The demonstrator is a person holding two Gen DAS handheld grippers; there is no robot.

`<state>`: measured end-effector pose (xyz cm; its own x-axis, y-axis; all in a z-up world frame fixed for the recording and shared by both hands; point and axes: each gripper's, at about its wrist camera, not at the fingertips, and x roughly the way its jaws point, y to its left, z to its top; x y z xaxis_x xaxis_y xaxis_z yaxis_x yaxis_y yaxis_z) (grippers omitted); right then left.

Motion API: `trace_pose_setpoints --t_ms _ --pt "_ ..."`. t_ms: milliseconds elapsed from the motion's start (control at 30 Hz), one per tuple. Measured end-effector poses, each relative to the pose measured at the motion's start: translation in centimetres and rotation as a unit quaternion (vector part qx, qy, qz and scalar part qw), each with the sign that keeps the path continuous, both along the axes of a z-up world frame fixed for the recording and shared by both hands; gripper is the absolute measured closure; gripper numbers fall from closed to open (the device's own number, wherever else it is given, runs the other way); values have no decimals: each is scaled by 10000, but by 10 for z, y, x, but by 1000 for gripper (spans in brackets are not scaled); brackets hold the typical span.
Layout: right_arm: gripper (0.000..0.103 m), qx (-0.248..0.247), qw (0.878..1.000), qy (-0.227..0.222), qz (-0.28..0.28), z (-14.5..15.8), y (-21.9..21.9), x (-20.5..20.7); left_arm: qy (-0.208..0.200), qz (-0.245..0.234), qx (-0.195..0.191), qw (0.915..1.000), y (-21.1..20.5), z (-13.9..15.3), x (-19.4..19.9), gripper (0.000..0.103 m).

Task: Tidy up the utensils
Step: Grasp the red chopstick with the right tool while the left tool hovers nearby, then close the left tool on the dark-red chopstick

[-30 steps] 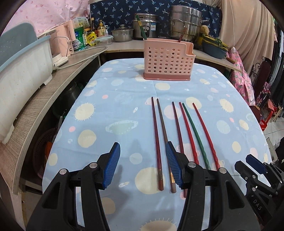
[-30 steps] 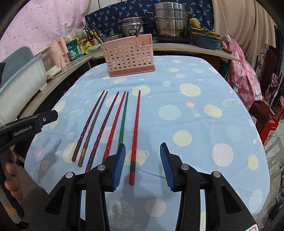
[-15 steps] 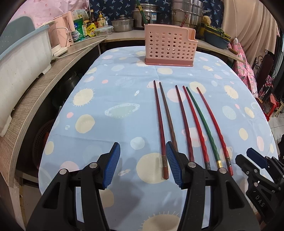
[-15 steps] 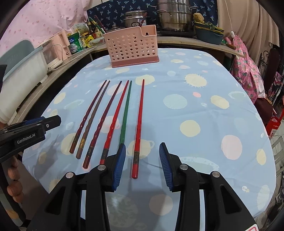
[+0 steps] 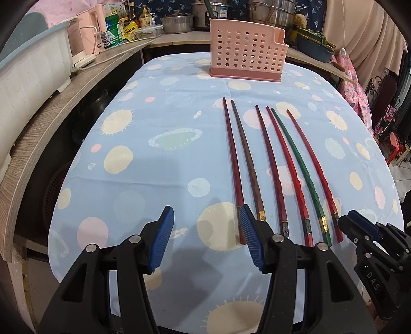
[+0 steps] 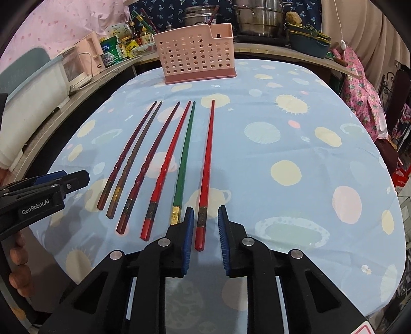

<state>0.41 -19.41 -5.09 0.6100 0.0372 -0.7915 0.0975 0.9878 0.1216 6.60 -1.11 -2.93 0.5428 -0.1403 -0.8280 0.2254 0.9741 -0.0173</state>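
Observation:
Several chopsticks lie side by side on the blue tablecloth (image 5: 154, 164), in red, dark red, brown and green. A pink perforated utensil holder (image 5: 247, 51) stands at the table's far end, also in the right wrist view (image 6: 197, 54). My left gripper (image 5: 205, 221) is open and empty; its right finger (image 5: 250, 239) is over the near end of the leftmost dark red chopstick (image 5: 232, 164). My right gripper (image 6: 204, 218) is open but narrowed, with a finger on each side of the near end of the rightmost red chopstick (image 6: 206, 164). The green chopstick (image 6: 185, 154) lies just left of it.
A wooden counter (image 5: 51, 118) runs along the left with a white tub (image 5: 25, 64), jars and bottles. Steel pots (image 6: 257, 18) stand behind the holder. Pink floral cloth (image 6: 364, 97) hangs at the right. The table's near edge is just under both grippers.
Both grippers have drawn back toward the chopsticks' near ends. The right gripper's jaws have narrowed around the rightmost red chopstick.

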Motion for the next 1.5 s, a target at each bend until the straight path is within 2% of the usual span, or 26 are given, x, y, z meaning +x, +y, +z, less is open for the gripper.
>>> trace_pose_setpoints --t_ms 300,833,1500 --pt "96 -24 9999 108 7 -8 0 -1 115 -60 -57 9999 -3 -5 0 48" --pt "96 -11 9999 104 7 -9 0 0 324 -115 72 9994 -9 -24 2 48" --pt "96 -9 9999 103 8 -9 -1 0 349 -138 162 9992 -13 -30 4 48"
